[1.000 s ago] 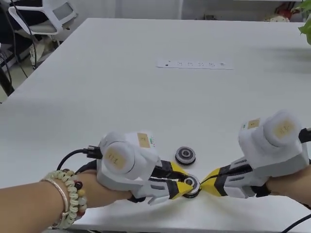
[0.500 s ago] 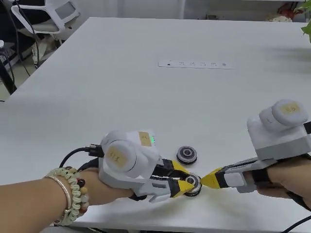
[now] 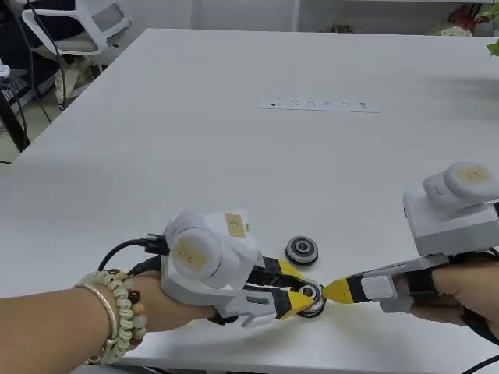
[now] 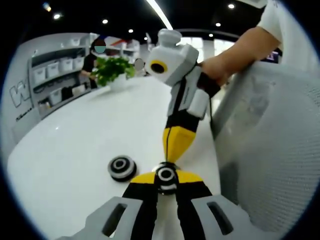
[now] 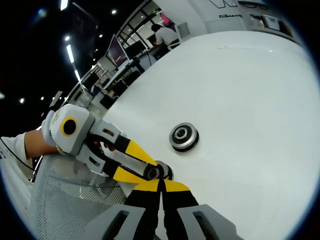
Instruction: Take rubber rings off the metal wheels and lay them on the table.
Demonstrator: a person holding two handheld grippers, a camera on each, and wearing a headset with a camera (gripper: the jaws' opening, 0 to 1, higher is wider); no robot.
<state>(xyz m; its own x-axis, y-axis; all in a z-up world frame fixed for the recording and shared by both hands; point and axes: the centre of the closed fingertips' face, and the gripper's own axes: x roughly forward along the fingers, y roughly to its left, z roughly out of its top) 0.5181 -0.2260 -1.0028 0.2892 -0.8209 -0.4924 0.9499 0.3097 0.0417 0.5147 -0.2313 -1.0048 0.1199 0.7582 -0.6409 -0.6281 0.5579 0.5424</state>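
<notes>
A small metal wheel [image 3: 310, 297] with a black rubber ring sits near the table's front edge, and my left gripper [image 3: 299, 297] is shut on it. In the left gripper view the wheel [image 4: 166, 178] is clamped between the yellow tips. My right gripper [image 3: 326, 291] comes in from the right, shut, its tips touching the wheel's edge [image 5: 159, 171]. I cannot tell whether it pinches the ring. A second ringed wheel [image 3: 302, 250] lies flat on the table just behind, also seen as the wheel [image 5: 183, 136] in the right gripper view.
A white power strip [image 3: 320, 104] lies flat further back on the white table [image 3: 195, 140]. An office chair [image 3: 70, 27] stands past the far left corner. The table's front edge runs just below both grippers.
The right gripper's body has swung up and a little to the right, while its tips stay at the wheel. The left gripper keeps hold of the wheel in the same spot.
</notes>
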